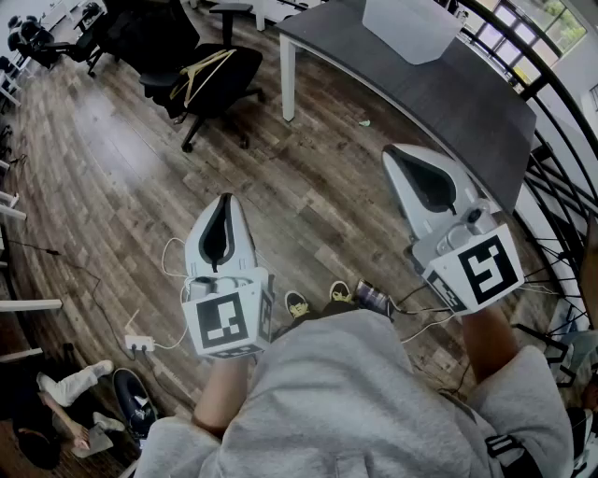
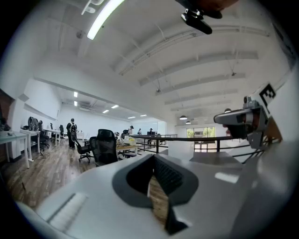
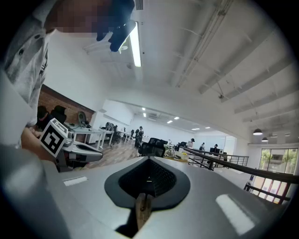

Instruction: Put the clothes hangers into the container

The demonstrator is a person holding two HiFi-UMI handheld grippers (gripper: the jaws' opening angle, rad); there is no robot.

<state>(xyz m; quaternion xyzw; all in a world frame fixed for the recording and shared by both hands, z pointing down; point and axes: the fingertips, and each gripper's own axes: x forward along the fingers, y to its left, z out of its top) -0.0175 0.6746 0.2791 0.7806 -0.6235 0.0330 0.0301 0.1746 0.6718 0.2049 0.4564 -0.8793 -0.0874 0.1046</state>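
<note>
Wood planks cover the floor (image 1: 103, 177) beneath both tools, which are held side by side and about level above it. On the person's left, the left gripper (image 1: 224, 203) has its jaws pressed together with nothing between them; its own view shows only a sliver of floor through the window behind the tips. Nearer the table, the right gripper (image 1: 396, 155) likewise has its jaws closed and empty. The hangers (image 1: 207, 70), tan and thin, lie in a loose heap on the seat of a black office chair (image 1: 245, 77), well ahead of the left gripper. They are too small here to count, though there seem to be several. The white container (image 1: 411, 28) stands on the far part of the grey table (image 1: 467, 107), well apart from the chair and from both grippers. A dark railing (image 1: 547, 177) runs along the table's right side. A white power strip (image 1: 138, 344) lies on the floor to the left of the person's shoes (image 1: 297, 303).
</note>
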